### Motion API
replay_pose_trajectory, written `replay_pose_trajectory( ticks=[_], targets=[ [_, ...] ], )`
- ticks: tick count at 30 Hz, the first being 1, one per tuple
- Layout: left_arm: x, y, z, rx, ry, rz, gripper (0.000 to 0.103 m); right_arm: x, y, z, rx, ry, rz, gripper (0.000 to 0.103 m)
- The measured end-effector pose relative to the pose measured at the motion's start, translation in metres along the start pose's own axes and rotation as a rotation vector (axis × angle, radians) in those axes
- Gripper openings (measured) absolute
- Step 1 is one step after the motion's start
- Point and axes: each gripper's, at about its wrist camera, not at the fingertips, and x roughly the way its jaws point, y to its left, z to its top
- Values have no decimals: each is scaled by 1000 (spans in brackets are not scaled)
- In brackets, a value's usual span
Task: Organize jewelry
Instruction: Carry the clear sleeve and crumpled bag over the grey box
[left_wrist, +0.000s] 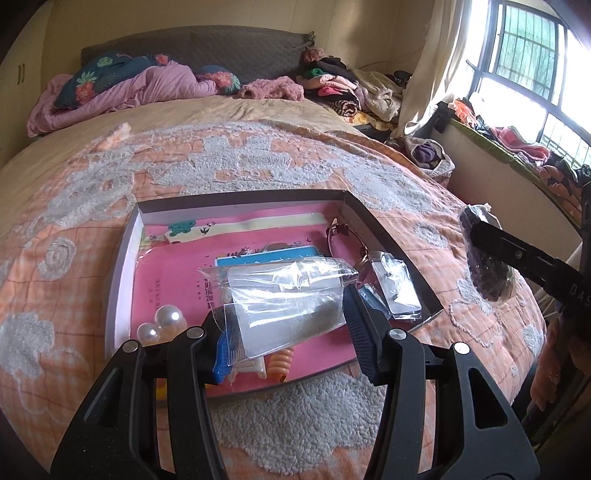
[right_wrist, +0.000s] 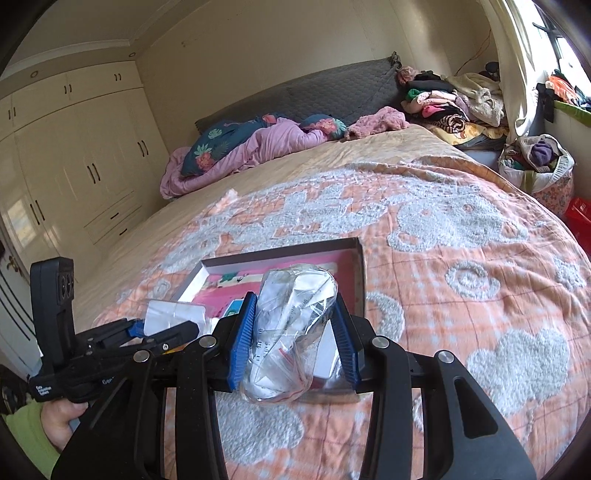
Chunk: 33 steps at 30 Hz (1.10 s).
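Note:
A shallow open box (left_wrist: 240, 195) lies on the orange bedspread, lined with pink printed paper. Inside are two pearls (left_wrist: 162, 321), thin-framed glasses (left_wrist: 347, 236), a small clear packet (left_wrist: 395, 284) and an orange spiral tie (left_wrist: 280, 362). My left gripper (left_wrist: 288, 314) hangs over the box's near side, shut on a clear bag with a pale card (left_wrist: 280, 295). My right gripper (right_wrist: 295, 306) is shut on a crumpled clear zip bag (right_wrist: 291, 332), above the box (right_wrist: 280, 253). In the left wrist view that right gripper (left_wrist: 480, 236) is at the right, its bag (left_wrist: 487, 269) looking dark. The left gripper (right_wrist: 162, 325) shows at lower left.
The bedspread (left_wrist: 258, 158) surrounds the box. A pink quilt and pillows (left_wrist: 122, 88) lie at the headboard, piled clothes (left_wrist: 343, 88) at the far right corner. A full laundry bag (right_wrist: 535, 162) stands beside the bed. Wardrobes (right_wrist: 74, 155) line the left wall. A hand and green sleeve (right_wrist: 48, 424) hold the left gripper.

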Motion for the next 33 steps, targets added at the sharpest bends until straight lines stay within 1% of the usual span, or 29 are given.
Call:
replay_pose_trajectory(
  ticks=[7, 17, 20, 27, 33],
  targets=[
    [16, -4, 1, 3, 24, -1, 43, 12, -4, 14, -9, 6, -9, 39],
    [33, -9, -2, 10, 56, -12, 44, 28, -10, 41, 3, -11, -10, 38],
    [37, -10, -3, 16, 64, -18, 44, 33, -10, 36, -10, 2, -7, 38],
    [48, -12, -7, 21, 95, -13, 44, 60, -12, 15, -27, 89, -16, 38],
    [54, -11, -12, 20, 113, -3, 44, 75, -9, 5, -49, 117, -16, 38]
  ],
)
